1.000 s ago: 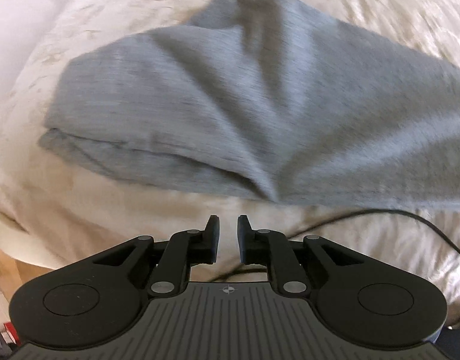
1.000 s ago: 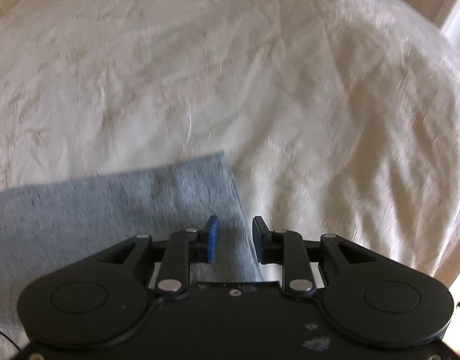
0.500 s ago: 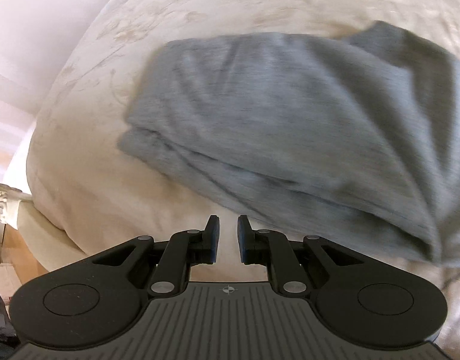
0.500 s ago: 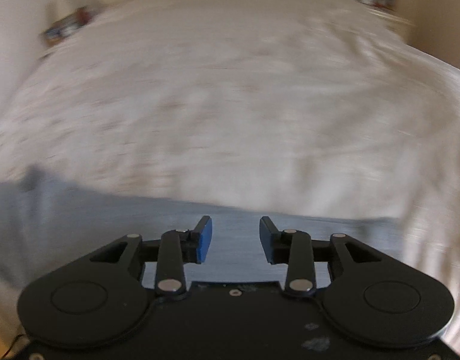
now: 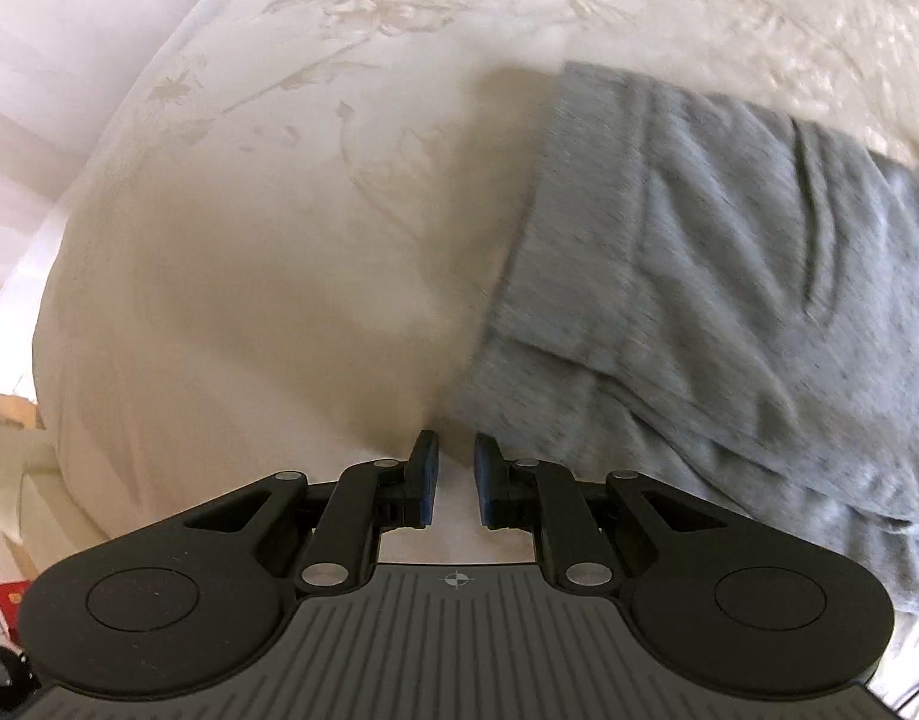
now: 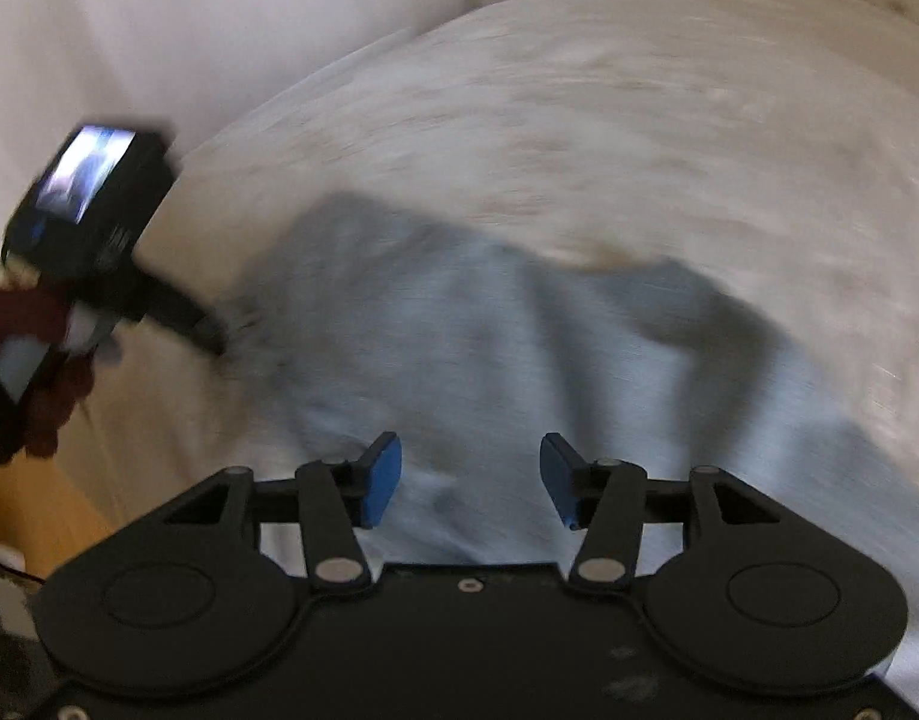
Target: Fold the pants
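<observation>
1. While the soft grey knit pants (image 5: 729, 276) lie in folded layers on the cream, faintly floral-patterned bed cover (image 5: 267, 240), the left claw (image 5: 455, 474) hovers just off their near corner, jaws a narrow gap apart with nothing between them.
2. Over the same pants (image 6: 489, 360), the right claw (image 6: 468, 480) spreads wide and grips nothing; this view is heavily blurred.
3. Also in the right view, the left claw's black handle with its small lit screen (image 6: 87, 204) sits at the pants' left edge, gripped by a hand in a dark red glove or sleeve.
4. Judging by the creases, the fabric is light, limp and not slippery; it will sag and drag rather than hold shape.
5. Good holds are probably the stacked hem edges at the near corner, pinching all layers together so the fold does not slide apart.
6. Lifting from one point alone would likely bunch the cloth; two spaced corners seem safer.
</observation>
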`<action>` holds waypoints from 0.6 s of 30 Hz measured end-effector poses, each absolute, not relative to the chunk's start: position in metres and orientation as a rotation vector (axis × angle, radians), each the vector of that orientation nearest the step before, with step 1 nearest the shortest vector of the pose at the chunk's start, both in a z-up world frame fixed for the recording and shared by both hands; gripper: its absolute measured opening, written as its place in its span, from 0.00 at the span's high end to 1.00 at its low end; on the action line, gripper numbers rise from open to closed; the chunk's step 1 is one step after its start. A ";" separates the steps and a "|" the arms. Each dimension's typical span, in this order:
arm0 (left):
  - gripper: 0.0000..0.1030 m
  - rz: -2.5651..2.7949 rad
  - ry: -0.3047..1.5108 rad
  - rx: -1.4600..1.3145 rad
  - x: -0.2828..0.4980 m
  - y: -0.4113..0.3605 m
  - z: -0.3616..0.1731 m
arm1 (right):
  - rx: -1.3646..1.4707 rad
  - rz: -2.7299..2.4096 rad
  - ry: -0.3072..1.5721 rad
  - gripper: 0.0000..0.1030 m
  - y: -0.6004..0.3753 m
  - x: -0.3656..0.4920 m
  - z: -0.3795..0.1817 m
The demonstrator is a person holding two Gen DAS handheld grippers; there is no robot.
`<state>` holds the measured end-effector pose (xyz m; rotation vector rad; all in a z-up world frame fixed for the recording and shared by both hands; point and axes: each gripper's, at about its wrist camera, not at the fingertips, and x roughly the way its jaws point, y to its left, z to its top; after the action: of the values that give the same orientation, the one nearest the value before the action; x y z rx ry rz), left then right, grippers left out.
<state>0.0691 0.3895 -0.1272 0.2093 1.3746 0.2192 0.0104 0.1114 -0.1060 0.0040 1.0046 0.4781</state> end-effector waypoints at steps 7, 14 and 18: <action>0.86 0.167 1.368 0.135 0.074 0.413 -0.121 | -0.234 0.510 1.002 0.41 0.197 0.029 -0.143; 0.86 0.155 1.368 0.098 0.082 0.438 -0.123 | -0.257 0.557 0.981 0.96 0.207 0.053 -0.145; 0.86 0.195 1.332 0.072 0.077 0.448 -0.106 | -0.127 0.608 0.942 0.96 0.183 0.044 -0.104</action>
<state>0.0772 0.4477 -0.1065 0.0715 1.3324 0.1954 0.0440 0.1831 -0.1039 -0.1271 0.9419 0.6083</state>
